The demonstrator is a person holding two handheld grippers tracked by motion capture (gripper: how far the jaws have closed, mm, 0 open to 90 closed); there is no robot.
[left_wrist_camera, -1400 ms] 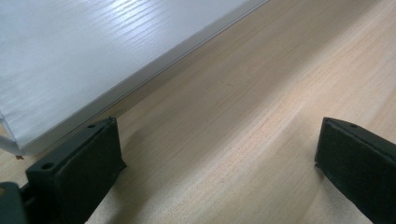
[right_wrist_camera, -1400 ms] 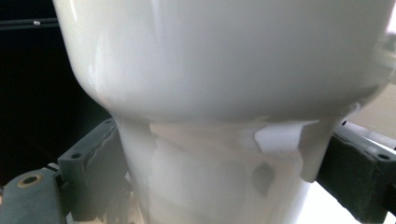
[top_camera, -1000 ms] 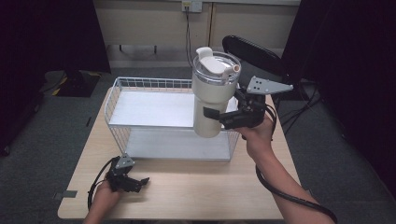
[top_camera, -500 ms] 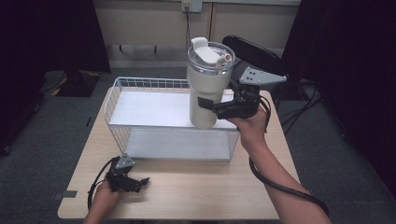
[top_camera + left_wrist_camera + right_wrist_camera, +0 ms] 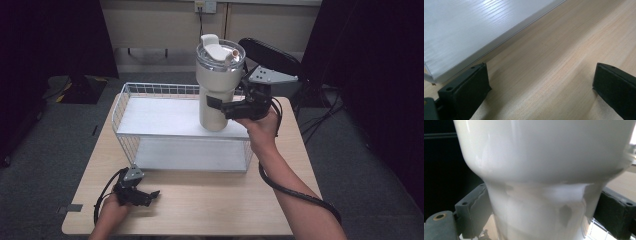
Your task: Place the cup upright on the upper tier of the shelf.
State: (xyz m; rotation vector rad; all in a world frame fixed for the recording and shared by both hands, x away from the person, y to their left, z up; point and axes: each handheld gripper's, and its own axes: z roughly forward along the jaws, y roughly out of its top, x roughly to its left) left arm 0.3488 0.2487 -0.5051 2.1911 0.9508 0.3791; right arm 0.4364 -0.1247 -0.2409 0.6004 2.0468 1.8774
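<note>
Above the wire basket, the right hand-held gripper clamps the upright tumbler low on its narrow base.

Basket sits on the tabletop, toward its far side. Tumbler is upright above the basket's right part, between the right gripper's jaws. Left gripper rests on the tabletop, near left, before the basket.

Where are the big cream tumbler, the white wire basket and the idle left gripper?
Cream tumbler with clear lid point(image 5: 216, 102), high view, mid body.
White wire basket point(image 5: 125, 104), high view, left rim.
Left gripper point(image 5: 150, 196), high view, between fingertips.
</note>
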